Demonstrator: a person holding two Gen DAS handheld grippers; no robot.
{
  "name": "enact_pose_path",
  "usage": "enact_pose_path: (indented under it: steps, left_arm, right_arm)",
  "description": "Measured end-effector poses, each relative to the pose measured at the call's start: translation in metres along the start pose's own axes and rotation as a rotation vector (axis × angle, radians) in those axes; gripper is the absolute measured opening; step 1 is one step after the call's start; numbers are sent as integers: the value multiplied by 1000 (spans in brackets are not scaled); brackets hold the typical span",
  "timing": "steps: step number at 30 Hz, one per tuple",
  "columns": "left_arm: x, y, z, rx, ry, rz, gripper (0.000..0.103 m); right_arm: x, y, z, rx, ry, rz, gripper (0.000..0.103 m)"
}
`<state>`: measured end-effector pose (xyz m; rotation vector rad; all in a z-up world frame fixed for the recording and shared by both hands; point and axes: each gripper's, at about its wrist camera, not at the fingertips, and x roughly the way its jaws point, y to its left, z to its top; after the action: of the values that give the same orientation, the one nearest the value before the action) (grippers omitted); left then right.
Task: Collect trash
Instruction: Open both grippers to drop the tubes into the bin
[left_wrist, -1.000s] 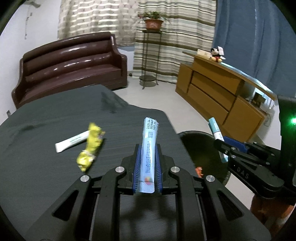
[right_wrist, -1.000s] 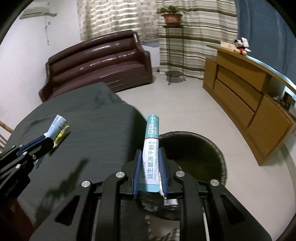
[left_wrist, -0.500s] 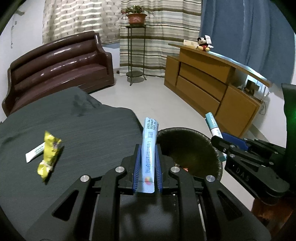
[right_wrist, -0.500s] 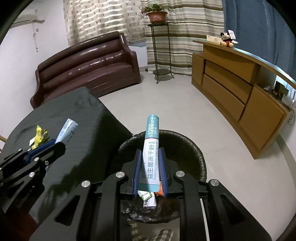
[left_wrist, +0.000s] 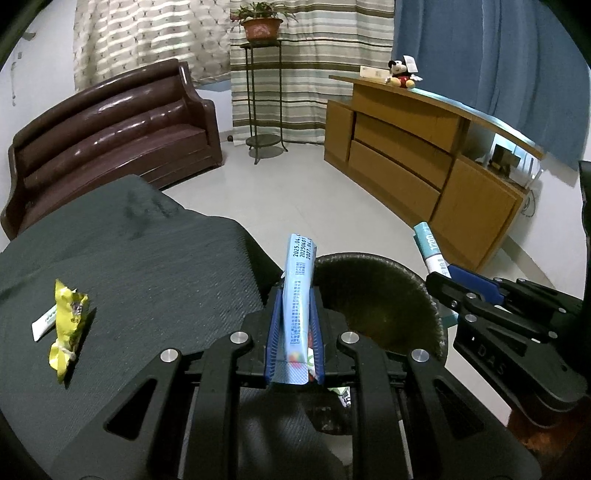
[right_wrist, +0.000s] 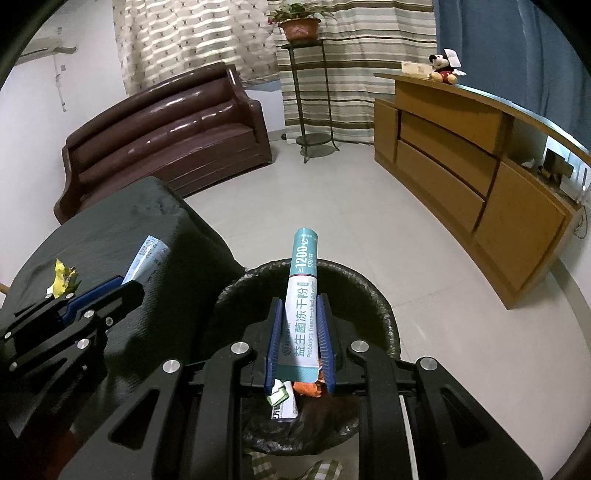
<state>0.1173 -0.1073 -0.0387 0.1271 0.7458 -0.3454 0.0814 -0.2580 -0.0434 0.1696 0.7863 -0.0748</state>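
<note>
The blue sachet (left_wrist: 297, 295) sticks up between the fingers of the left gripper (left_wrist: 294, 332), which pinch it tight from both sides. It has small dates printed near its top. It hangs over the table edge, right beside the trash bin (left_wrist: 380, 280), with the bin's rim at about 2 o'clock from it in the left wrist view. From the right wrist camera the same sachet pokes out at 10 o'clock.

The teal and white sachet (right_wrist: 302, 310) stands between the fingers of the right gripper (right_wrist: 300, 343), and they squeeze it on both sides too. It says 1200 near the top. It is right above the open bin, which has a black bag in it. Down inside the bin lie an orange wrapper (right_wrist: 308, 387) and a white and green packet (right_wrist: 282, 400).

Two bits of trash lie on the dark table (left_wrist: 147, 266), at about 9 o'clock in the left wrist view. One is a crumpled yellow wrapper (left_wrist: 66, 328). A small white sachet (left_wrist: 43, 323) lies touching it, partly under it.

Far off, at 11 o'clock, stands a brown sofa (left_wrist: 110, 129). At 12 o'clock a potted plant (left_wrist: 260, 24) sits on a tall stand. At 2 o'clock is a wooden cabinet (left_wrist: 424, 158) with a mouse toy (left_wrist: 400, 74) on top.
</note>
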Motion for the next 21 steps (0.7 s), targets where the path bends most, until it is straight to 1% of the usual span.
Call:
enact_pose_path:
  steps: [8,13,14,15,17,21]
  left_arm:
    - [13,-2,2,5,23,9,16]
    - [19,0,4,-10,50,9,17]
    - [20,0,5,-10,53,9,19]
    - [21,-2,7,-9,57,12,30]
    - [20,-2,7,-9,52,13,43]
    - [19,-2,6,-7,46,16,44]
  right_arm:
    - [5,-4,1,10,7,-2,20]
    - [10,-8,1,33,11,-4,21]
    - [11,-10,1,38,13,-3,21]
    - [11,-10,2,42,14,-3,22]
    - [12,-12,2,46,16,-4,22]
    - [11,-12,-1,53,18,-5,22]
